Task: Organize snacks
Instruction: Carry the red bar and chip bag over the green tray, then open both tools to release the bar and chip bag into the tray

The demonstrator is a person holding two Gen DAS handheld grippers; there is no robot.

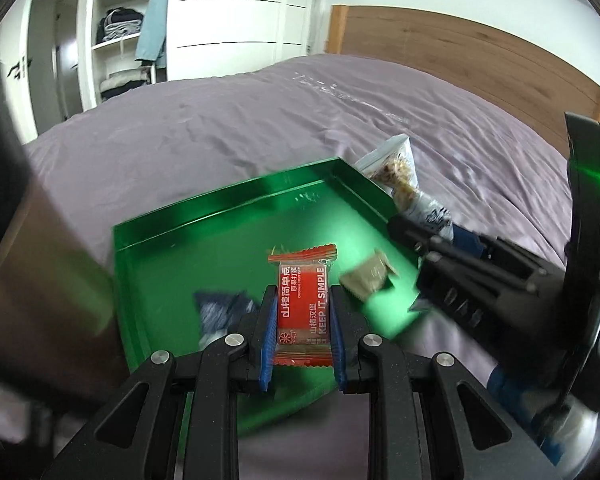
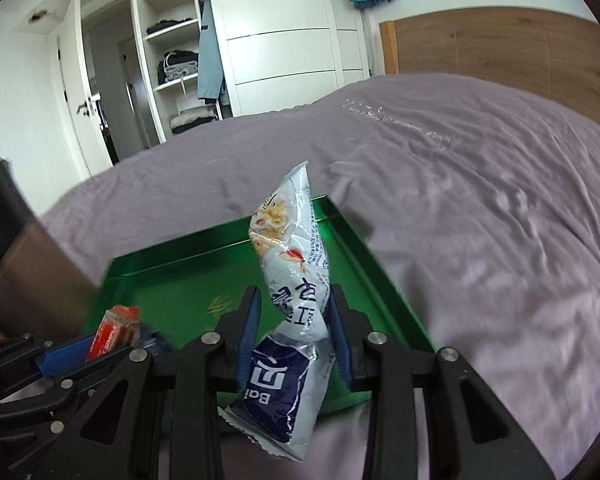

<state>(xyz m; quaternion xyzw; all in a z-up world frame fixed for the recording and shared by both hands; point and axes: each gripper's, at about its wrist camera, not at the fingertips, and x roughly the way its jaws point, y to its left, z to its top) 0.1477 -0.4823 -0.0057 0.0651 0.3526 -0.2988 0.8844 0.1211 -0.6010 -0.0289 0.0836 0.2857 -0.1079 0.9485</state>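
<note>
The red snack packet (image 1: 303,312) reads "KEEP IT SIMPLE"; the white-and-blue snack bag (image 2: 290,312) shows "Bai".

Soft daylight, motion blur (fisheye-warped edges)

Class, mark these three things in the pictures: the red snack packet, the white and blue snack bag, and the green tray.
red snack packet (image 1: 303,300), left wrist view, middle of its printed face
white and blue snack bag (image 2: 290,264), right wrist view, its upper white half
green tray (image 1: 220,202), left wrist view, its far rim
</note>
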